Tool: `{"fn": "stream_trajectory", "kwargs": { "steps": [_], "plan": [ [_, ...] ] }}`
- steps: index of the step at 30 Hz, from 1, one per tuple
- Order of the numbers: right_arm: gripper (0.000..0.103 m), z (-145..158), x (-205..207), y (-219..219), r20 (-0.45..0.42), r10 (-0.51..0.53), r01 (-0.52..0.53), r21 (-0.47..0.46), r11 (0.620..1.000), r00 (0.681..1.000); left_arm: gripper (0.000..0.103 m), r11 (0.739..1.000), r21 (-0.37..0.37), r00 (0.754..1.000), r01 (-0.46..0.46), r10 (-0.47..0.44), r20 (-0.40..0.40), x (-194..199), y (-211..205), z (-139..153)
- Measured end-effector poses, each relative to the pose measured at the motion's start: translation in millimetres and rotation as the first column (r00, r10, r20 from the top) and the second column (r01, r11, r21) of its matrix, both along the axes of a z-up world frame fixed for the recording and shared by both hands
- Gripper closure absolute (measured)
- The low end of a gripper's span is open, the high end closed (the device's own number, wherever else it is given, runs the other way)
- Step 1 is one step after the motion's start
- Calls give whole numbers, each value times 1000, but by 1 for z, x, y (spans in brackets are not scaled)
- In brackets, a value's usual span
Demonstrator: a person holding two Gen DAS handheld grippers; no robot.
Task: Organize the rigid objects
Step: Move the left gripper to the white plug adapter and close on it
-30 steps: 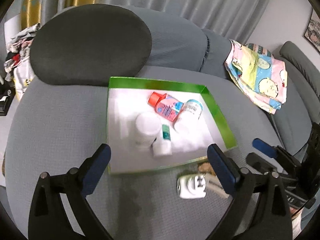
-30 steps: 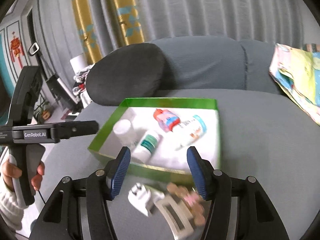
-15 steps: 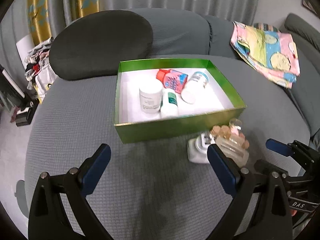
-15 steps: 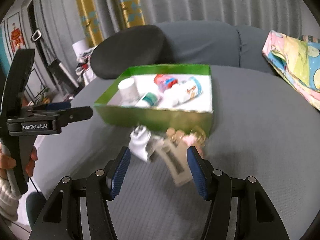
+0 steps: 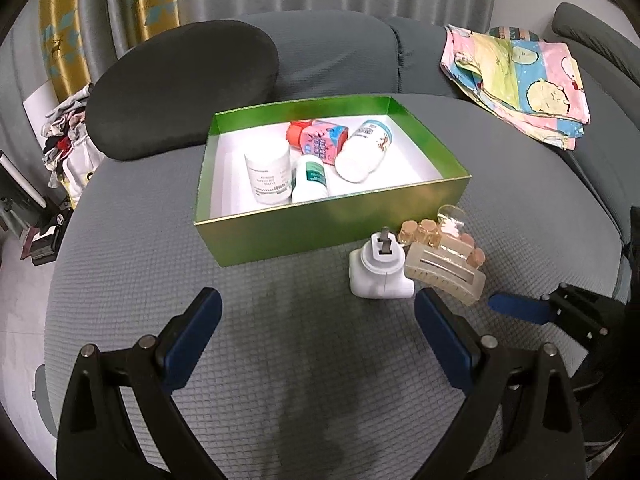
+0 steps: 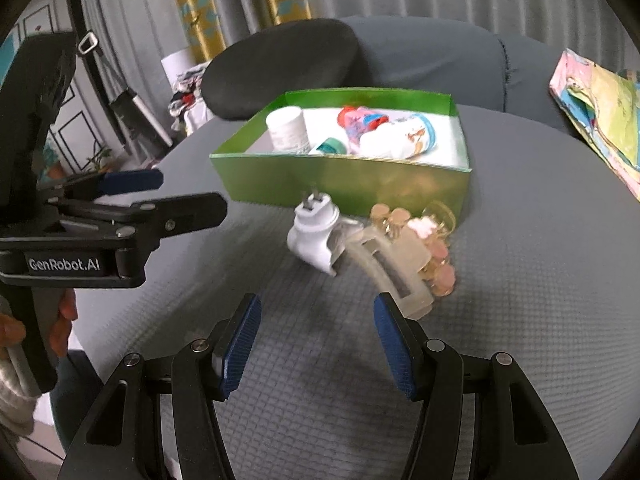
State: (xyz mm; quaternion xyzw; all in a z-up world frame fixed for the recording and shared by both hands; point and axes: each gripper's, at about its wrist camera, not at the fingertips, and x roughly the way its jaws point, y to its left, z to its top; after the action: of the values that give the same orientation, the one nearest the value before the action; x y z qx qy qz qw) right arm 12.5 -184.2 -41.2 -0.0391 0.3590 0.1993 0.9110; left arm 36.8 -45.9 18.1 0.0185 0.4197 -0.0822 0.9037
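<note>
On the grey sofa (image 5: pixel 120 248), green box (image 5: pixel 320 236).

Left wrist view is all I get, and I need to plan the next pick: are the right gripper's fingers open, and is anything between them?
Observer: Open. In the right wrist view the right gripper has its fingers spread, with only the grey seat between them.
Operator: What lies closest to it?
Observer: The translucent hair clip. Its near end is just ahead of the right-hand finger; I cannot tell whether they touch.
Operator: How does my gripper look from outside?
Observer: The left gripper is to the left of the white plug, and a hand grips its handle.
</note>
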Motion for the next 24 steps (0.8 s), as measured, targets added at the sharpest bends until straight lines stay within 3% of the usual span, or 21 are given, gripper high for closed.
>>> {"fn": "stream_trajectory", "kwargs": {
  "steps": [24],
  "plan": [
    [43, -31, 32, 22, -63, 60, -58, 28, 998, 996, 6, 999, -45, 996, 31, -35, -87, 29, -6, -35]
  ]
}}
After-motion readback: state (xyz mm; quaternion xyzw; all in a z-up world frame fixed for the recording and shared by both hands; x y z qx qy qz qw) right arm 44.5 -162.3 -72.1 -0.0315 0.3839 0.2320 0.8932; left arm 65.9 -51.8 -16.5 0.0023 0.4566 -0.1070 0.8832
